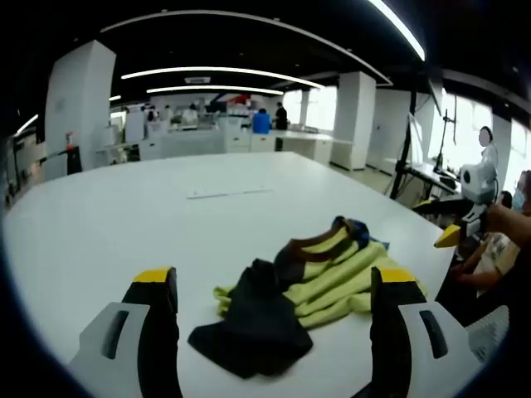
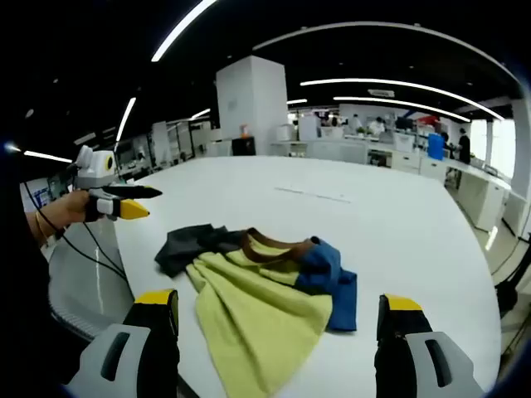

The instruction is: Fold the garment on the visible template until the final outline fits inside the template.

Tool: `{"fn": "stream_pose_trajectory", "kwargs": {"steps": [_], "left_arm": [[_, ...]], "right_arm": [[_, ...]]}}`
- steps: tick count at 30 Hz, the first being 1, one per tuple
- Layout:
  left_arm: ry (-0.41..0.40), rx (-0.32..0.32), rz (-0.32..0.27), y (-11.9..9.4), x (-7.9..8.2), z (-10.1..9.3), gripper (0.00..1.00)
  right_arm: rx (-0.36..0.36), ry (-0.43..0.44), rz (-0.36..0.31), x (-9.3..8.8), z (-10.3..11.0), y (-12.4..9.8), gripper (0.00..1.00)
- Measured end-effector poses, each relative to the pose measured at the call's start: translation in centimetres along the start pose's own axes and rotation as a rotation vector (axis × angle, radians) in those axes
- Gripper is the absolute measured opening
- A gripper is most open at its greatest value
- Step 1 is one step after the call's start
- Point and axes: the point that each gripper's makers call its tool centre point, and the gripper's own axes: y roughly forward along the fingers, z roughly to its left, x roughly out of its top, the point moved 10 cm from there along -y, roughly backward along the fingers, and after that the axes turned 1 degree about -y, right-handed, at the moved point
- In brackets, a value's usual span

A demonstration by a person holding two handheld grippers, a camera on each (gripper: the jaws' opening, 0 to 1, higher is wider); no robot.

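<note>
A crumpled garment (image 1: 332, 278) lies on the white round table (image 1: 124, 215), yellow-green with a black part, a brown neckline and a blue part. In the left gripper view my left gripper (image 1: 275, 278) hovers just short of it, jaws wide apart and empty, the black part nearest. My right gripper (image 1: 452, 236) shows at the right edge, held by a hand. In the right gripper view the garment (image 2: 257, 307) lies between and beyond the spread jaws of my right gripper (image 2: 278, 300), which is open and empty. The left gripper (image 2: 116, 203) is held off the table's left edge.
A faint pale strip (image 1: 228, 192) lies on the table beyond the garment, also seen as a strip (image 2: 315, 195) in the right gripper view. The table edge (image 2: 108, 274) curves close on the left there. Tripod stands (image 1: 406, 157) and seated people are at the right; desks and pillars stand behind.
</note>
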Motion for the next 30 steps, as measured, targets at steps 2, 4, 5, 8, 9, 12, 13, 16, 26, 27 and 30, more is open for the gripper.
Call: {"fn": "stream_pose_trajectory", "kwargs": {"steps": [2, 4, 5, 8, 9, 12, 13, 16, 26, 27, 30], "left_arm": [[-0.002, -0.002, -0.002, 0.01, 0.02, 0.03, 0.93], [-0.006, -0.002, -0.002, 0.03, 0.03, 0.09, 0.93], [-0.008, -0.002, -0.002, 0.03, 0.03, 0.11, 0.93], [-0.003, 0.001, -0.009, 0.01, 0.12, 0.17, 0.93], [-0.003, 0.001, -0.009, 0.0, 0.13, 0.17, 0.93], [-0.003, 0.0, -0.017, -0.14, 0.17, 0.17, 0.93], [-0.004, 0.0, -0.019, -0.19, 0.18, 0.16, 0.93], [-0.004, 0.001, -0.022, -0.33, 0.15, 0.15, 0.92], [-0.007, 0.003, -0.023, -0.71, 0.14, 0.39, 0.9], [-0.006, 0.0, -0.028, -0.77, 0.21, 0.43, 0.9], [-0.007, -0.002, -0.029, -0.81, 0.26, 0.45, 0.9]], "right_arm": [[0.004, -0.001, 0.003, -0.02, 0.02, 0.12, 0.99], [0.006, -0.006, 0.007, 0.0, 0.08, 0.21, 0.99], [0.007, -0.008, 0.009, 0.01, 0.1, 0.23, 0.99], [0.007, -0.021, 0.011, 0.11, 0.05, 0.31, 0.99], [0.006, -0.022, 0.011, 0.12, 0.04, 0.33, 0.99], [0.007, -0.026, 0.008, 0.2, 0.03, 0.4, 0.99], [0.008, -0.027, 0.006, 0.2, 0.05, 0.41, 0.99], [0.01, -0.033, 0.006, 0.19, 0.11, 0.44, 0.99], [0.013, -0.02, -0.01, 0.25, 0.14, 0.26, 0.95], [0.013, -0.016, -0.017, 0.32, 0.14, 0.19, 0.95], [0.012, -0.011, -0.025, 0.4, 0.18, 0.01, 0.94]]}}
